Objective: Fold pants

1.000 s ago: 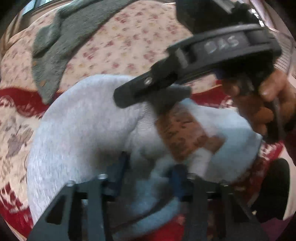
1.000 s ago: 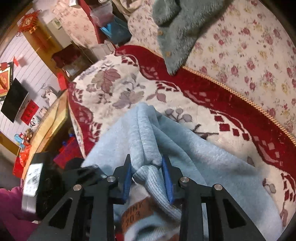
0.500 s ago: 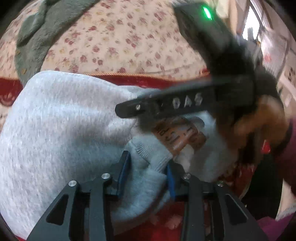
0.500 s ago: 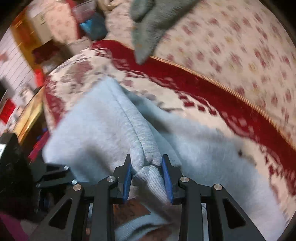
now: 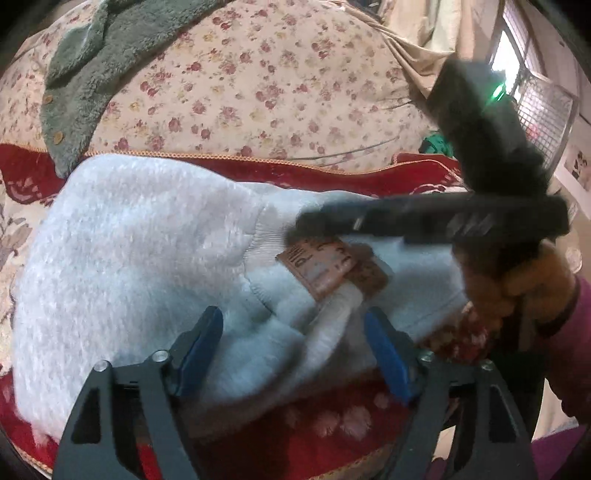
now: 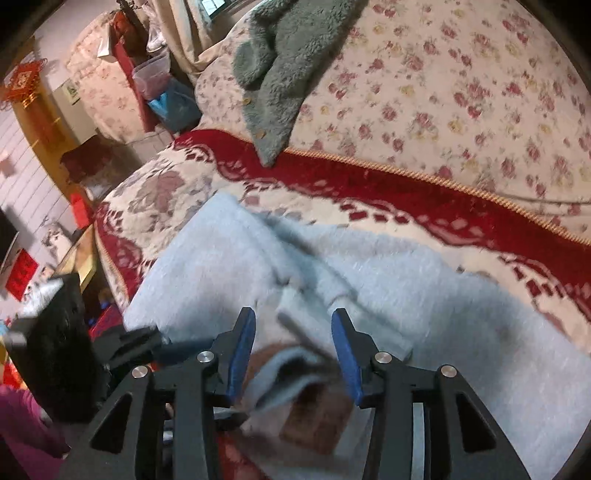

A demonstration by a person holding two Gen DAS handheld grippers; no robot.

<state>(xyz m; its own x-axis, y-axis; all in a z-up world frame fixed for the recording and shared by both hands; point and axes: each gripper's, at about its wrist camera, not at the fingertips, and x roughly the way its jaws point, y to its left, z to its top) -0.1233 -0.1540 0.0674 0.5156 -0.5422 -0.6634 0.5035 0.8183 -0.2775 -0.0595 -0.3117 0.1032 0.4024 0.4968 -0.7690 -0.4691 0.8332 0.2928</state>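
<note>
We are letting go of the light blue pants (image 5: 140, 258), which are lying bunched on the red patterned blanket (image 6: 369, 184) of the bed. Our left gripper (image 5: 295, 343) and right gripper (image 6: 293, 339) have just been opening, fingers apart around the waistband without pressing it.

A lived-in home, most likely a bedroom. The landmark is a bed (image 6: 461, 92) spread with a rose-printed quilt. Along its near edge lies a red and cream patterned blanket (image 6: 369, 184) with gold braid. A grey-green fleece garment (image 6: 280, 74) sprawls over the quilt's far side. Beyond the bed's left corner stand a clear storage bin (image 6: 155, 74), curtains (image 6: 184, 33), and a red knot ornament (image 6: 24, 83) on the wall.
</note>
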